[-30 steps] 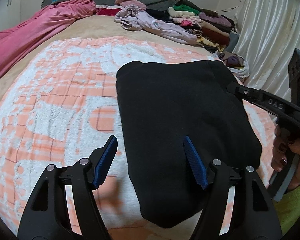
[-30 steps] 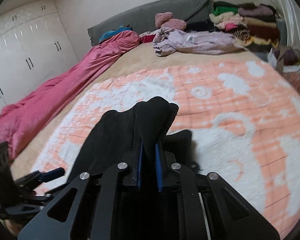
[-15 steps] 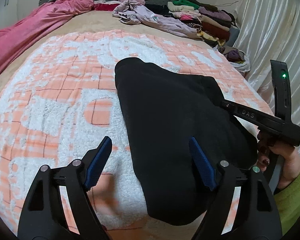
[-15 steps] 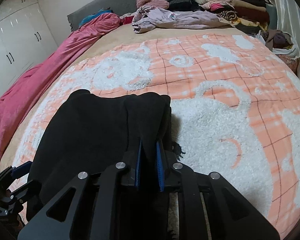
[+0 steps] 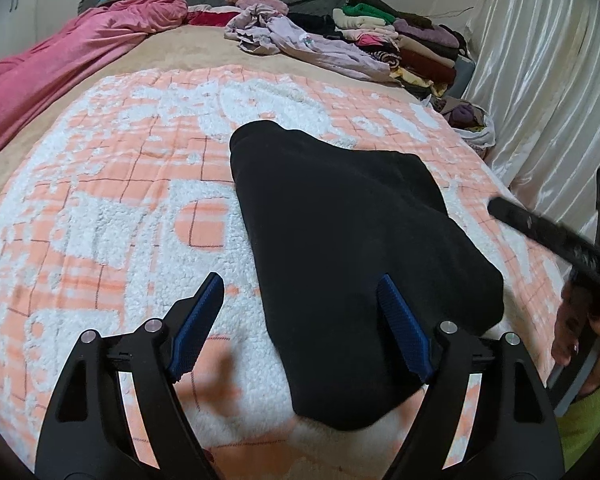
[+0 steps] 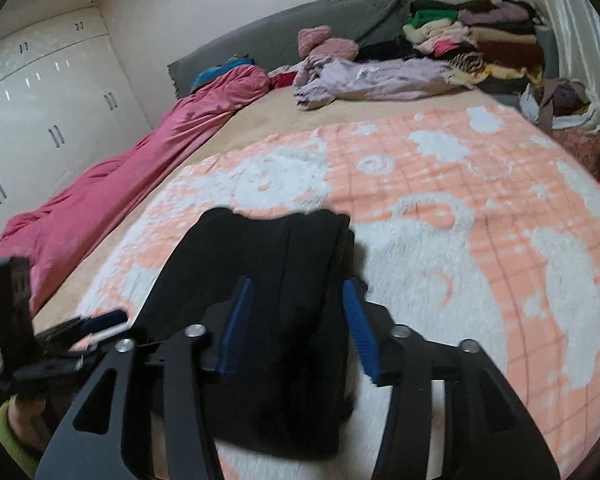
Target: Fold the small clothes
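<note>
Across the near half of the orange-and-white blanket (image 5: 100,208) my black garment (image 5: 340,232) lies folded flat. My right gripper (image 6: 296,320), clamped on its edge a moment ago, has spread and let go; left gripper (image 5: 300,320) gapes empty. Fold looks finished.

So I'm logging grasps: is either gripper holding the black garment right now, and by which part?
Nothing is held. The right gripper is open over the black garment, and the left gripper is open too, gripping nothing.
</note>
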Action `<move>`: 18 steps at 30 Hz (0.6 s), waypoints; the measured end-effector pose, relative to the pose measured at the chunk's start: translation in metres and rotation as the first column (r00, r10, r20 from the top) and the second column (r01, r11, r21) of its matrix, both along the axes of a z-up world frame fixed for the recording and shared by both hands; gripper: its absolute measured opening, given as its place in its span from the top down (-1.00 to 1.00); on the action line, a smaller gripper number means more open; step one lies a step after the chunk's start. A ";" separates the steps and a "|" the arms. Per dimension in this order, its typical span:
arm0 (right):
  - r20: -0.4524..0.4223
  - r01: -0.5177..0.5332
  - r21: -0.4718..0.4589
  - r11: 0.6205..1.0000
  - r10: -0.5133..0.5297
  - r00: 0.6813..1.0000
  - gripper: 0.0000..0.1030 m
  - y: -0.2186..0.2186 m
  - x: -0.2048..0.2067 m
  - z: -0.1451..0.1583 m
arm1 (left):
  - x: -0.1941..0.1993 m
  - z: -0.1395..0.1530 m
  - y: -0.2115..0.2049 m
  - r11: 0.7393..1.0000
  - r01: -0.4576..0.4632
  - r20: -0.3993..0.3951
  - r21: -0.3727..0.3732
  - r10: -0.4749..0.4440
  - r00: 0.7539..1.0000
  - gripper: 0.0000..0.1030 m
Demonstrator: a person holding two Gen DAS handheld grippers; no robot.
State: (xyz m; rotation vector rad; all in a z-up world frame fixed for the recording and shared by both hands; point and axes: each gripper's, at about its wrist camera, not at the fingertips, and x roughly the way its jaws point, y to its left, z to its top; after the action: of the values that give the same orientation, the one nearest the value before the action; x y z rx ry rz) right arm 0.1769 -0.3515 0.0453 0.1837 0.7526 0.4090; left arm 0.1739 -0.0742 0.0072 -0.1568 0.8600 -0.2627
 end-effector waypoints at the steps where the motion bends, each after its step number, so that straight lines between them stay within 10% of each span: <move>1: -0.022 -0.011 0.010 1.000 0.011 1.000 -0.02 -0.001 -0.005 -0.004 | -0.002 0.000 0.001 1.000 -0.001 -0.001 -0.003 0.001 1.000 -0.40; 6: -0.103 -0.008 -0.003 1.000 0.008 0.995 -0.01 0.003 -0.014 -0.030 | -0.006 -0.008 -0.006 0.999 0.021 -0.018 0.032 -0.021 1.000 -0.40; 9: -0.149 -0.010 0.013 1.000 0.012 0.989 0.36 0.003 -0.016 -0.045 | -0.008 -0.017 -0.006 0.999 0.025 -0.038 0.038 -0.024 0.999 -0.41; 18: -0.123 0.034 -0.028 0.999 -0.037 0.992 0.29 0.011 -0.026 -0.058 | -0.014 -0.025 -0.002 0.999 0.016 -0.053 0.032 -0.015 0.998 -0.49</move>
State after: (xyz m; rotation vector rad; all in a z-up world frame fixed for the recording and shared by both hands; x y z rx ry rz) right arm 0.1506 -0.3406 -0.0127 0.1996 0.8745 0.3561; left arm 0.1603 -0.0767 -0.0183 -0.1271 0.9181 -0.2597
